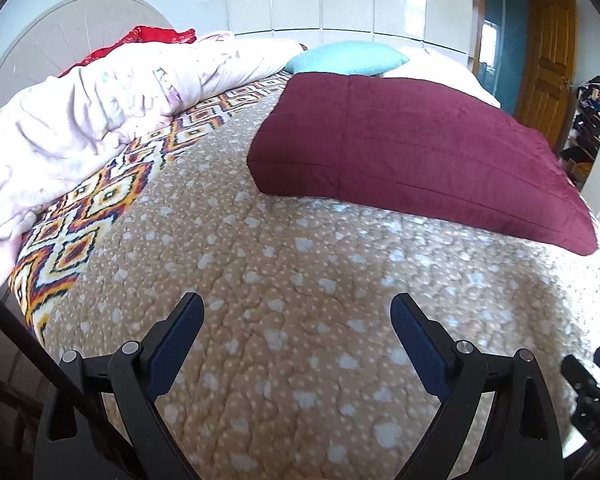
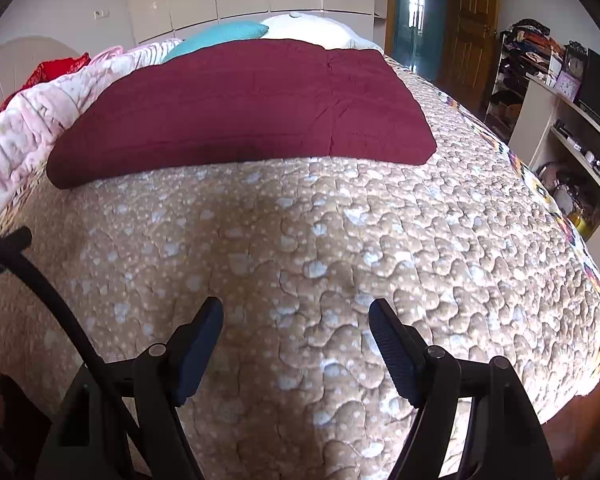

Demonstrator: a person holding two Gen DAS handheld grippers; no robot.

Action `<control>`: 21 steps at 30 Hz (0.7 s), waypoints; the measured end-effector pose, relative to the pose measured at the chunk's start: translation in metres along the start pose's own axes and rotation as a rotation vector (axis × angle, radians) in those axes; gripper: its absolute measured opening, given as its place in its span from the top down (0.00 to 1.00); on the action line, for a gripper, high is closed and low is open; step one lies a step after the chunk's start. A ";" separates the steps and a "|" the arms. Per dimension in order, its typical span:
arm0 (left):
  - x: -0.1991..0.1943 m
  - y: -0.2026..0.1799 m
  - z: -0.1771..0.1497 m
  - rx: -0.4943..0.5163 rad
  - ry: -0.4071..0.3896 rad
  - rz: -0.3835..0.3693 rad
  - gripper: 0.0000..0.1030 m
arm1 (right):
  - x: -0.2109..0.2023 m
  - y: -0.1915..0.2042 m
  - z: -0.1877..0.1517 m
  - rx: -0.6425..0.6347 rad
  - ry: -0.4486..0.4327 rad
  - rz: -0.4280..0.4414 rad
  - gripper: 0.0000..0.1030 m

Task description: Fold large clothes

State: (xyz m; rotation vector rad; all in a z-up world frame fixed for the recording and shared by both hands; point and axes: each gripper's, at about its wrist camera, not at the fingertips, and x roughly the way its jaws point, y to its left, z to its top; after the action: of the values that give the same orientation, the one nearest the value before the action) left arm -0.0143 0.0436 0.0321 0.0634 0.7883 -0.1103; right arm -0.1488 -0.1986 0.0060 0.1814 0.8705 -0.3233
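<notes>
Both open and empty: left gripper [image 1: 297,312] and right gripper [image 2: 296,316] above bedspread [image 2: 340,240]. Maroon garment [image 1: 412,148] folded flat, well beyond. Fold seemingly done; next, perhaps reaching forward for another fold.

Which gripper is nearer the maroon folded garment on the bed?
Neither clearly. The left gripper and right gripper both hover open over the tan bedspread, short of the maroon garment; it lies ahead-right of the left and ahead-left of the right.

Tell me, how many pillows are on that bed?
2: a teal pillow behind the folded maroon garment, and a white pillow beside the teal one. Others may hide under the pink duvet.
</notes>
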 end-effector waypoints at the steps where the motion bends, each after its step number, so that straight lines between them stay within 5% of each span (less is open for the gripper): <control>1: -0.004 -0.003 -0.001 0.005 -0.001 -0.007 0.09 | -0.001 0.000 -0.001 -0.002 0.001 -0.002 0.23; 8: -0.008 -0.014 -0.009 0.058 0.014 -0.025 0.09 | -0.006 0.000 0.005 -0.006 -0.008 0.011 0.23; 21: 0.020 -0.008 -0.015 0.066 0.085 -0.010 0.09 | 0.008 0.048 0.094 -0.118 -0.118 0.048 0.23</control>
State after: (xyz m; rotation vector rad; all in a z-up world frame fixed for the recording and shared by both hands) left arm -0.0118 0.0357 0.0067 0.1272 0.8696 -0.1437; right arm -0.0601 -0.1822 0.0603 0.0726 0.7654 -0.2346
